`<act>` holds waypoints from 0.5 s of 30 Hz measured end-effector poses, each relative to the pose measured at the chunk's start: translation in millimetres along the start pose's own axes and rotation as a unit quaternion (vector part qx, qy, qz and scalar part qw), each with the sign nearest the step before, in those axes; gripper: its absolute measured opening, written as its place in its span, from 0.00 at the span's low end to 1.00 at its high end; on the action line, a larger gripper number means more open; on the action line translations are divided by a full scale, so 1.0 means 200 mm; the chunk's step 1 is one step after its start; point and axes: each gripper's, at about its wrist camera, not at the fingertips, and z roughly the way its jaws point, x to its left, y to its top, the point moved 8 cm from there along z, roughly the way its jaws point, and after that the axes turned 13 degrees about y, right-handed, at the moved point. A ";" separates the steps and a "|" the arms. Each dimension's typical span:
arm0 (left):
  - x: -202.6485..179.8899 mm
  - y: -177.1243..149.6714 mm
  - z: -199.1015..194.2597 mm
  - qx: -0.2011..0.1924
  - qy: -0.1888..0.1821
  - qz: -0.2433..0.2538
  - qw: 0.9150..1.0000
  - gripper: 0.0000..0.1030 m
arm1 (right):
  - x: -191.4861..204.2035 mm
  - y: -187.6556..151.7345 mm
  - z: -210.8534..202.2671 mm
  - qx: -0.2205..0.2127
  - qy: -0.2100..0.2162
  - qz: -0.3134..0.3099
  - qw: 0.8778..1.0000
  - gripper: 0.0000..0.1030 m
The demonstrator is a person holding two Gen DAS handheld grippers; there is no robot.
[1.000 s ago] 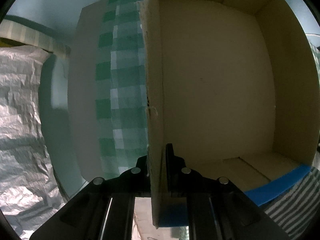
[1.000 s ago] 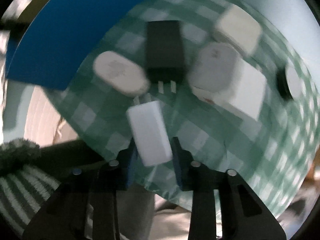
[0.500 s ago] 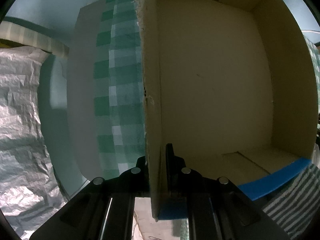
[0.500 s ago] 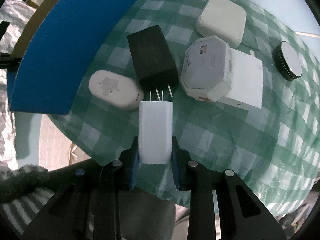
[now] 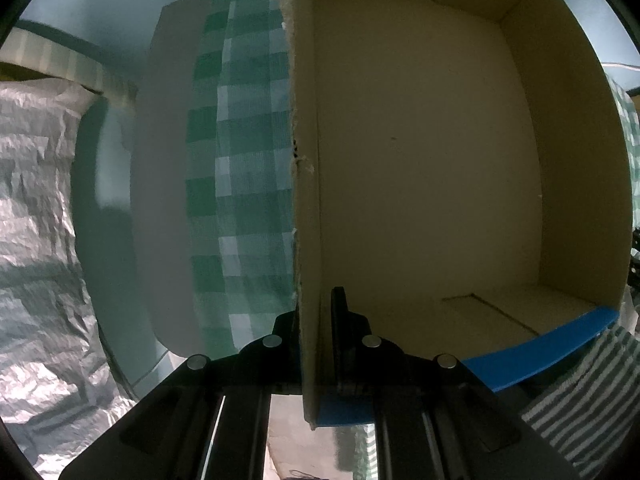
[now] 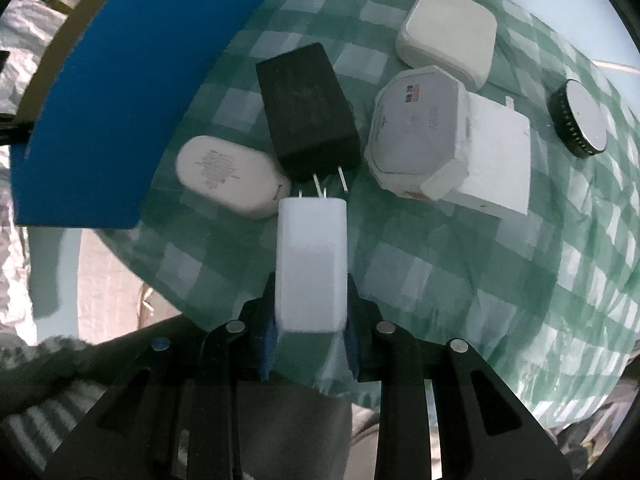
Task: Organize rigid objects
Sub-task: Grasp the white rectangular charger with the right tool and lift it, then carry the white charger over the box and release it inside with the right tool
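Right tongs now pinch the white charger, low-center frame, and the motion blur from a second ago has settled. Left tongs stay clamped on the cardboard box wall. We reckon the box drop comes next.

Counter under green-and-white checked cloth. On the cloth: black plug adapter, prongs toward camera; white oval charger just beside it; white octagonal unit leaning over a white square block; cream rounded-square case; black-rimmed disc apart; cardboard box, blue-taped rim.
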 end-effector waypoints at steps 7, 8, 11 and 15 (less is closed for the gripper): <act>0.00 0.01 0.00 0.003 -0.001 0.000 1.000 0.08 | 0.06 0.02 -0.09 -0.009 0.019 -0.011 1.000 0.26; -0.01 0.01 0.00 0.004 -0.001 0.000 1.000 0.08 | 0.06 0.03 -0.10 -0.011 0.021 -0.012 1.000 0.26; -0.01 0.01 0.01 0.005 -0.001 -0.001 1.000 0.09 | 0.07 0.05 -0.13 -0.016 0.024 -0.014 1.000 0.26; -0.02 0.02 0.01 0.005 -0.001 -0.002 1.000 0.08 | 0.08 0.06 -0.16 -0.023 0.029 -0.014 0.999 0.26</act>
